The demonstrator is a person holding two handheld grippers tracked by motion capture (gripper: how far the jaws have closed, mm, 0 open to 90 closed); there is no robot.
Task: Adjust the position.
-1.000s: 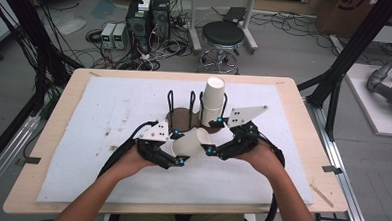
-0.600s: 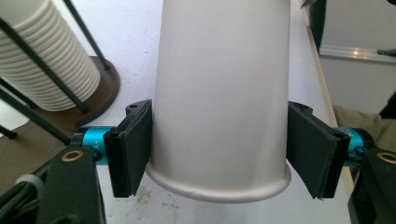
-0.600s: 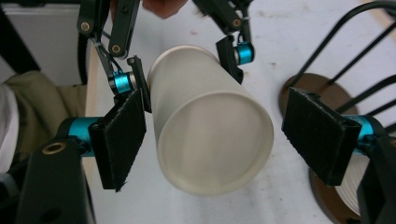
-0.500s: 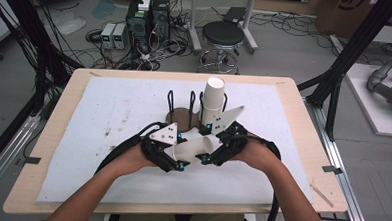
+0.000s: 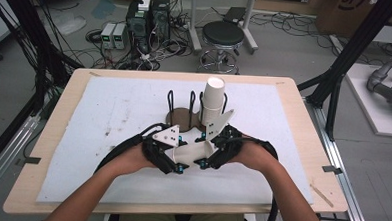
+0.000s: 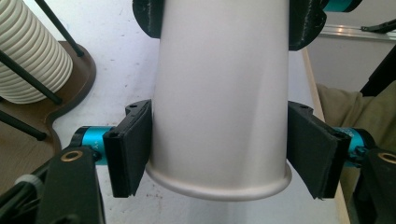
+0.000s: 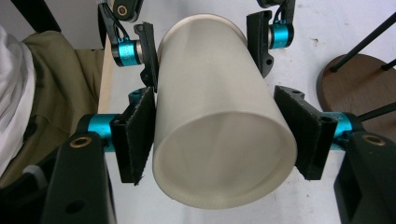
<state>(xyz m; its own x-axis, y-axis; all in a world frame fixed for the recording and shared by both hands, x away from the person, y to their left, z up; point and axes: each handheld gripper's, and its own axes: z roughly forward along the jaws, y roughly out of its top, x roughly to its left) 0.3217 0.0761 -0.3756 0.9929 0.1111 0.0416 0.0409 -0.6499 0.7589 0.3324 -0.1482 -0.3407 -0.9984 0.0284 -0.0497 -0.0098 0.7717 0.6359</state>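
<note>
At frame centre we keep both grippers, left (image 5: 182, 157) and right (image 5: 206, 153), clamped on the paper cup (image 5: 192, 151), right jaws having just closed, squeezing gently.

white cup (image 5: 189, 151), black jaws — teal fittings

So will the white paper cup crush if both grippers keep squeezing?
Probably: the white paper cup looks thin-walled and hollow, so it likely dents. It seems light. Released on its side, its round tapered body may roll.

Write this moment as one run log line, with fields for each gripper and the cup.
left gripper: shut on paper cup | right gripper: jaws just closed, shut on paper cup | paper cup: held level between both, before cup stack
</note>
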